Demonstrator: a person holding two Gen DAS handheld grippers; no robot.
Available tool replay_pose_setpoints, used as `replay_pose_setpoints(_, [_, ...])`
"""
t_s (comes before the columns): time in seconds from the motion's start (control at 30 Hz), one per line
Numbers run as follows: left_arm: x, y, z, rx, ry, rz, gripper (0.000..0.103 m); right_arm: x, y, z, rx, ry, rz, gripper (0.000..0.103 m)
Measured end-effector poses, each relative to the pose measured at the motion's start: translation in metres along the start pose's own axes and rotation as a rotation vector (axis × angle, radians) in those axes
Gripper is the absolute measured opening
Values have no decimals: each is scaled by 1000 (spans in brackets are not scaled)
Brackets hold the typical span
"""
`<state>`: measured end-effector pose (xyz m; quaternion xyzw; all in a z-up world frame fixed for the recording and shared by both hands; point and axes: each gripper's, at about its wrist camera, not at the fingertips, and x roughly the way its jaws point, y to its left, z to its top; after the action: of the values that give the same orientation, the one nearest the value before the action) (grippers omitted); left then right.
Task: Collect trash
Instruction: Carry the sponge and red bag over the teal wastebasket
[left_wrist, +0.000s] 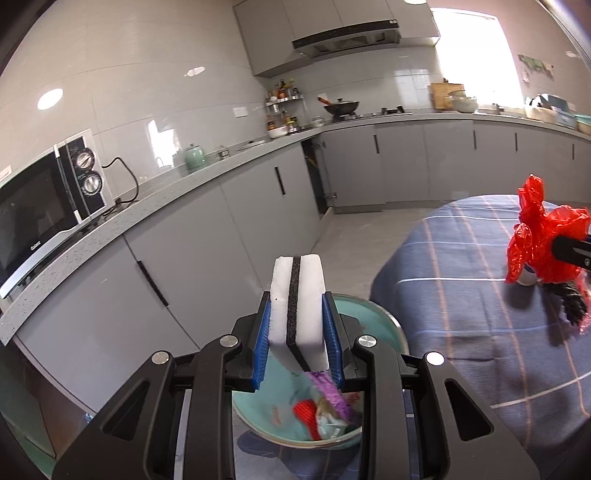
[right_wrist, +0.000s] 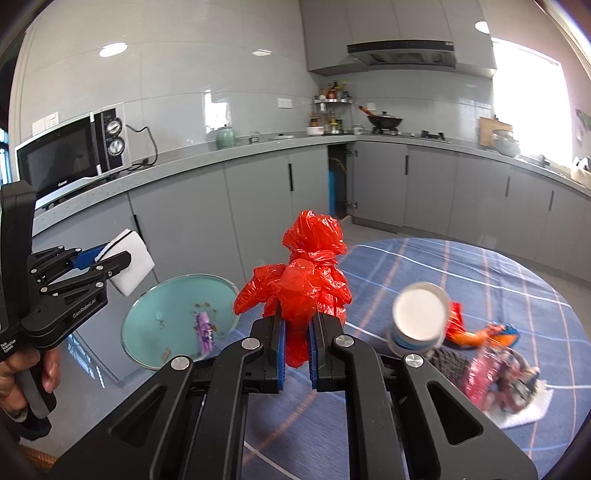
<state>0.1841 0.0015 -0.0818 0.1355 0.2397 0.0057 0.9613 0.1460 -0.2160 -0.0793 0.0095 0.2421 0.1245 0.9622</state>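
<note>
Clamping sponge (left_wrist: 297, 310) in left claw (left_wrist: 297, 332), red bag (right_wrist: 301, 295) in right claw (right_wrist: 298, 354), teal bowl (right_wrist: 147, 314) w/ wrappers below.

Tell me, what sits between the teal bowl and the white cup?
The knotted red bag, pinched in the right gripper, seen in the right wrist view between bowl and cup.

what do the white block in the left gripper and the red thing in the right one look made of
White block: likely melamine-type foam sponge, matte and fine-pored, with a dark coarse scouring layer through its middle. Red bag: thin plastic film, glossy, crinkled and translucent, knotted at the top.
</note>
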Motion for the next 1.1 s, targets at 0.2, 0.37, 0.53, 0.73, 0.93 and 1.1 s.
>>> replay_pose_setpoints(0.2, [8,21,-2,-35,6,53,27,16,17,10,-24,-4,34,10])
replay_pose_setpoints(0.37, [12,34,-5,-49,13,91,27,31,30,21,-40,-8,57,10])
replay_pose_setpoints(0.53, [14,42,-8,-67,21,98,27,45,43,25,-60,-3,84,10])
replay_pose_setpoints(0.73, [18,51,-10,-79,24,115,27,61,58,32,-76,-3,110,10])
replay_pose_setpoints(0.93, [24,55,-14,-83,37,125,27,76,67,37,-85,-5,129,10])
replay_pose_setpoints(1.1, [28,57,-15,-89,42,125,27,86,75,38,-101,1,143,10])
